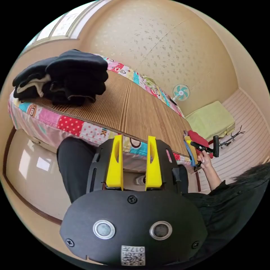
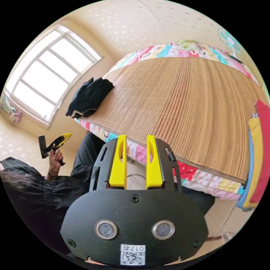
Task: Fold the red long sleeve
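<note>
The red long sleeve [image 2: 263, 146] lies folded on top of a yellow and a blue garment at the bed's corner, at the right edge of the right gripper view. In the left gripper view the red long sleeve [image 1: 197, 137] shows far right, just behind the right gripper [image 1: 203, 146], which a hand holds. My right gripper [image 2: 136, 140] is open over the bed's edge, nothing between its yellow jaws. My left gripper [image 1: 135, 140] is open too and empty, off the bed's near side. A hand holds the left gripper [image 2: 67, 136] up in the air, far from the garments.
A bamboo mat [image 2: 185, 107] covers the bed over a patchwork quilt [image 1: 73, 126]. A pile of black clothes [image 1: 64, 78] sits at one corner. A fan [image 1: 181, 92] and a yellow-green mattress [image 1: 211, 119] stand by the wall. The person's dark trousers [image 1: 74, 166] are against the bed.
</note>
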`<state>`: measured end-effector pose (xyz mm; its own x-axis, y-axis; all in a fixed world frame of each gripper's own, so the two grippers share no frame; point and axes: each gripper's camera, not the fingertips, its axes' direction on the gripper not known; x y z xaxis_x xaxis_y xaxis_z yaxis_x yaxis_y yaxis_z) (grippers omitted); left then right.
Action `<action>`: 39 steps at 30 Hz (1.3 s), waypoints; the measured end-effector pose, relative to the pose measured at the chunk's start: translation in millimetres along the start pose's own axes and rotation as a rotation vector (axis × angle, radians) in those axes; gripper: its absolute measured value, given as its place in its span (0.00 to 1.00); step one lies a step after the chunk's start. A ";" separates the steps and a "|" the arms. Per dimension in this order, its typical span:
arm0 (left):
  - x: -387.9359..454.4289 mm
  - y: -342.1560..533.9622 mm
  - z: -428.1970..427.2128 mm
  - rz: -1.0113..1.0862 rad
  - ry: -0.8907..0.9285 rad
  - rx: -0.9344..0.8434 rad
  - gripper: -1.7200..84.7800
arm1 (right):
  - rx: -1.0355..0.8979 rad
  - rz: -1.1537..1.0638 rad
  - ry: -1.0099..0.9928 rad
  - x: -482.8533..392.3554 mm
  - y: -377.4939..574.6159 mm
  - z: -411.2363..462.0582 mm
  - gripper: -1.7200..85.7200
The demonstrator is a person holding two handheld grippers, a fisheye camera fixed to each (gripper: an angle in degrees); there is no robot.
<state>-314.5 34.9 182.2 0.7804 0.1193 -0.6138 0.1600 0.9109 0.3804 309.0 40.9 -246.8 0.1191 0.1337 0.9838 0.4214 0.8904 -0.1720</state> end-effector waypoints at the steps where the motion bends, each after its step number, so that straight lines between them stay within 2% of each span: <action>1: 16.8 -7.8 16.6 0.011 0.069 -0.018 0.17 | 0.046 0.002 0.191 11.5 -2.5 -30.0 0.15; 2: 26.0 -11.4 24.2 0.020 0.104 -0.026 0.16 | 0.089 0.030 0.375 21.6 -5.7 -60.0 0.15; 3: 45.4 -17.5 37.7 0.040 0.154 -0.042 0.16 | 0.119 0.058 0.468 26.2 -6.4 -76.0 0.15; 5: 75.3 -21.5 51.9 0.074 0.181 -0.054 0.16 | 0.254 0.234 0.721 45.3 1.7 -129.1 0.16; 9: 130.3 -0.4 74.7 0.145 0.142 -0.027 0.16 | 0.373 0.519 0.671 107.1 45.4 -142.0 0.17; 11: 141.3 10.2 89.7 0.136 0.141 -0.061 0.16 | 0.171 0.724 0.616 166.4 71.5 -84.2 0.17; 12: 146.2 12.9 100.8 0.135 0.155 -0.106 0.16 | 0.179 0.703 0.588 168.4 76.4 -71.2 0.16; 15: 152.8 11.1 117.9 0.120 0.144 -0.156 0.16 | 0.371 0.676 0.588 121.1 83.1 -54.0 0.10; 17: 157.0 8.5 122.8 0.106 0.116 -0.139 0.16 | 0.557 0.545 0.473 63.4 56.2 -54.3 0.06; 20: 172.7 0.6 136.3 0.125 0.108 -0.142 0.16 | 0.613 0.296 0.222 -13.4 -10.5 -30.4 0.05; 24: 203.5 -7.2 158.6 0.197 0.065 -0.153 0.16 | 0.542 0.059 0.236 -151.9 -60.3 47.6 0.04; 27: 207.4 -10.0 168.7 0.179 0.074 -0.145 0.16 | 0.458 -0.094 0.186 -243.5 -34.1 134.5 0.04; 29: 202.4 -12.6 172.9 0.159 0.061 -0.145 0.16 | 0.381 -0.129 0.037 -286.5 7.6 190.8 0.04; 32: 187.8 -22.4 184.3 0.129 0.035 -0.166 0.17 | 0.356 -0.043 -0.035 -292.2 41.9 218.1 0.05; 37: 188.0 -76.2 227.9 0.227 0.019 -0.175 0.18 | 0.373 0.069 0.182 -227.8 6.2 187.3 0.12; 39: 196.9 -101.4 249.1 0.276 -0.013 -0.167 0.18 | 0.322 0.113 0.244 -193.6 -17.8 190.3 0.13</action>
<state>-26.5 -132.3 195.0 0.7880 0.3672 -0.4942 -0.1598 0.8972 0.4117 107.3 82.0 -424.7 0.3746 0.1658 0.9122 0.0954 0.9718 -0.2158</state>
